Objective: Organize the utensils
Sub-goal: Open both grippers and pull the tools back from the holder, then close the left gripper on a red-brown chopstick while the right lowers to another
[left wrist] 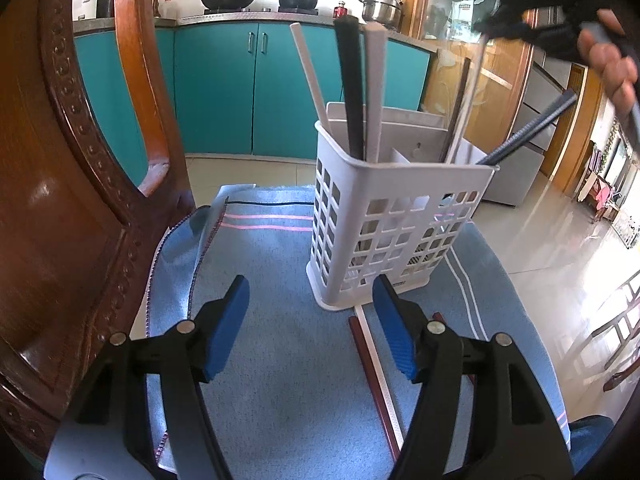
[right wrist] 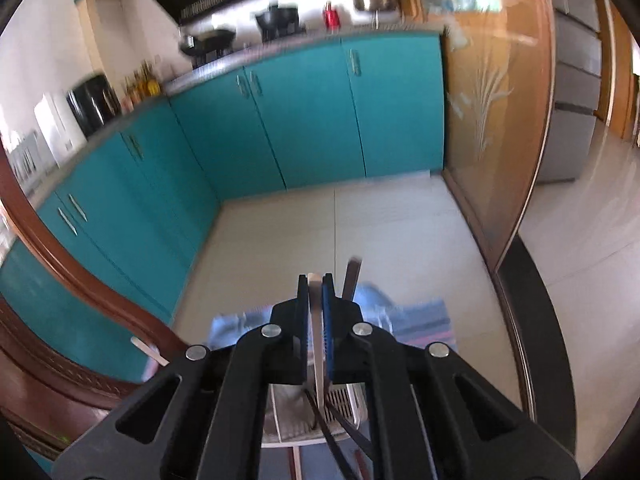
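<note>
Closest to me, two black arms with blue pads form my left gripper (left wrist: 312,324), jaws released and empty, waiting above a blue striped towel (left wrist: 280,380) that keeps loose chopsticks from rolling. Beyond stands a white slotted plastic utensil caddy (left wrist: 384,232), several chopsticks already upright inside. My right gripper (right wrist: 316,312) is clenched on one pale chopstick (right wrist: 318,360), its long axis pointing down into the caddy's right compartment. One dark red chopstick (left wrist: 372,384) lies flat near me, pointing toward the caddy.
</note>
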`<state>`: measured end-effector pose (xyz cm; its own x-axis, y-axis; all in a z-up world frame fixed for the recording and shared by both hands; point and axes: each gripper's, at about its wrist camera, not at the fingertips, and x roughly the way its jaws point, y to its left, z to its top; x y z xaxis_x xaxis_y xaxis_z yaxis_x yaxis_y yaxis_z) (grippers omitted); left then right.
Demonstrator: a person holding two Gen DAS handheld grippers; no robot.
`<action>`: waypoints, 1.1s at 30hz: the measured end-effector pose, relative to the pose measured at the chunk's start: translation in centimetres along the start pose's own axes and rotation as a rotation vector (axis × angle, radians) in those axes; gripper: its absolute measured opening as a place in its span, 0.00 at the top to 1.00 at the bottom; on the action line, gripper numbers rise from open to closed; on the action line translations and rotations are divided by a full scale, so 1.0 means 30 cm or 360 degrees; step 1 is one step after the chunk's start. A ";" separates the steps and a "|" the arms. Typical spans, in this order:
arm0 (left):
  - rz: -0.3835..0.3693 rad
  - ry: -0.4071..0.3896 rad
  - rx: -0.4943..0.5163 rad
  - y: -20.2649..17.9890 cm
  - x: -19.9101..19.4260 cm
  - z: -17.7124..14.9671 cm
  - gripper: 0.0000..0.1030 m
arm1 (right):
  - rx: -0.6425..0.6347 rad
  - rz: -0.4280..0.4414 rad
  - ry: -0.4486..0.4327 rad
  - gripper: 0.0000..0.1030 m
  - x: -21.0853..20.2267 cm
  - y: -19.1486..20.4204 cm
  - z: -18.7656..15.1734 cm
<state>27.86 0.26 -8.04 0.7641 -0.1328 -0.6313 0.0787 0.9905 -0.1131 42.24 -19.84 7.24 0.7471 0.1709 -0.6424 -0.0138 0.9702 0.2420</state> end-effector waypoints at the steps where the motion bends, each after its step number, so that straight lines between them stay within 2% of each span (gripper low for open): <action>1: -0.0001 0.0001 -0.0001 0.000 0.000 -0.001 0.37 | 0.0017 0.0011 -0.0079 0.93 -0.043 -0.008 0.013; 4: 0.0006 0.0011 0.0003 0.001 0.006 -0.002 0.36 | 0.0024 0.0014 -0.0203 0.93 -0.112 -0.013 0.020; 8: 0.0002 0.0034 -0.0007 0.007 0.013 -0.007 0.35 | -0.0006 0.0033 -0.0096 0.93 -0.087 -0.026 -0.027; 10: 0.0009 0.0046 -0.0001 0.007 0.019 -0.010 0.35 | 0.0002 0.0029 -0.0090 0.88 -0.092 -0.050 -0.050; 13: 0.0020 0.0067 0.0008 0.007 0.031 -0.016 0.35 | 0.0011 0.0038 -0.0215 0.78 -0.160 -0.089 -0.074; 15: 0.0026 0.0093 0.0011 0.006 0.042 -0.020 0.35 | 0.0029 0.0067 -0.0341 0.66 -0.242 -0.112 -0.096; 17: 0.0024 0.0140 0.0008 0.006 0.059 -0.029 0.35 | 0.0051 0.0086 -0.0488 0.59 -0.340 -0.144 -0.129; 19: 0.0011 0.0198 0.0007 0.004 0.078 -0.043 0.35 | 0.0086 0.0052 -0.0627 0.56 -0.438 -0.195 -0.193; 21: -0.0011 0.0249 0.0015 -0.001 0.095 -0.060 0.40 | 0.0137 -0.0001 -0.0676 0.55 -0.479 -0.253 -0.258; 22: -0.0031 0.0288 0.0026 -0.008 0.108 -0.075 0.46 | 0.0157 -0.0019 -0.0666 0.55 -0.477 -0.287 -0.288; 24: -0.0059 0.0340 0.0036 -0.021 0.124 -0.100 0.53 | 0.0226 -0.0097 -0.0565 0.55 -0.433 -0.370 -0.374; 26: -0.0108 0.0401 0.0046 -0.044 0.144 -0.135 0.56 | 0.0269 -0.0142 -0.0359 0.55 -0.327 -0.440 -0.449; 28: -0.0115 0.0441 0.0081 -0.074 0.162 -0.166 0.57 | 0.0252 -0.0165 -0.0088 0.55 -0.173 -0.480 -0.533; 30: -0.0100 0.0476 0.0142 -0.114 0.181 -0.200 0.57 | 0.0184 -0.0174 0.0094 0.55 -0.055 -0.479 -0.606; 33: -0.0057 0.0470 0.0223 -0.159 0.189 -0.229 0.57 | 0.0045 -0.0138 0.0277 0.55 0.077 -0.422 -0.691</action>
<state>27.43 -5.46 -16.36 0.5419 -0.1519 -0.8266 0.2051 0.9777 -0.0452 30.36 -28.16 -12.39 0.6182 0.1163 -0.7774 0.0663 0.9777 0.1990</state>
